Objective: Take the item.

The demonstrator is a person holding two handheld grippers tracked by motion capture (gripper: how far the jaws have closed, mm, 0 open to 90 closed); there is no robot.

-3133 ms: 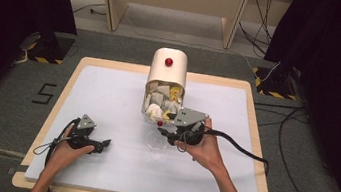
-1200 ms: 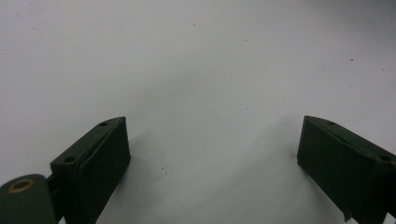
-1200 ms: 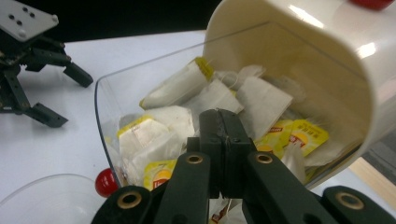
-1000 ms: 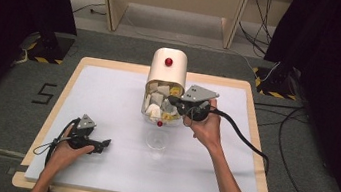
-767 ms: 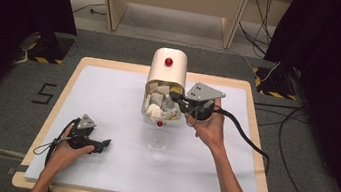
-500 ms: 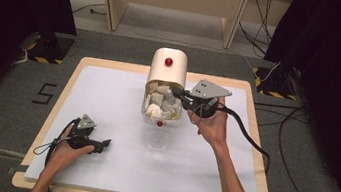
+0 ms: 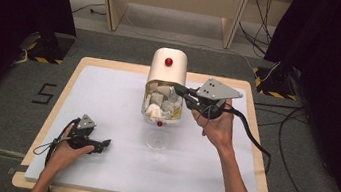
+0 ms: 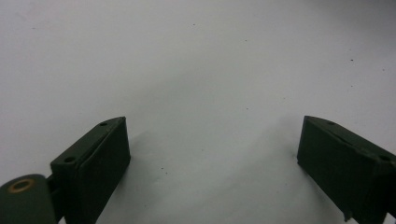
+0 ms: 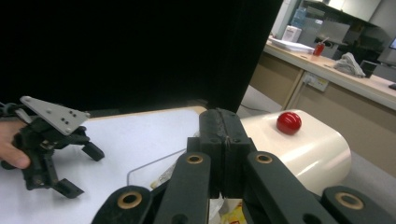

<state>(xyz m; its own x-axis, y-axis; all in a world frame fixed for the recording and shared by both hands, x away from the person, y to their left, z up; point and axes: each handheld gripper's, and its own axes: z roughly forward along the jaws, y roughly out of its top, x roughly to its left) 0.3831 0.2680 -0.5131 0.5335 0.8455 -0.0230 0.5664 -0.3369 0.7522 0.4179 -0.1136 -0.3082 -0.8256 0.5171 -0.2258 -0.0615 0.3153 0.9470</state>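
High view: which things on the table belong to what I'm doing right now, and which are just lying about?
In the job:
- right gripper, jaws shut, at the container's open front
- cream container with red knob
- packets stuffed inside it
- clear glass just in front, probably

Lying about:
- left gripper, open, resting on the table
- cables on the floor

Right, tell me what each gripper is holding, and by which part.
Left gripper: nothing, its jaws stand open over the white table. Right gripper: jaws shut at the clear box of packets; whether anything thin is pinched between them cannot be told.
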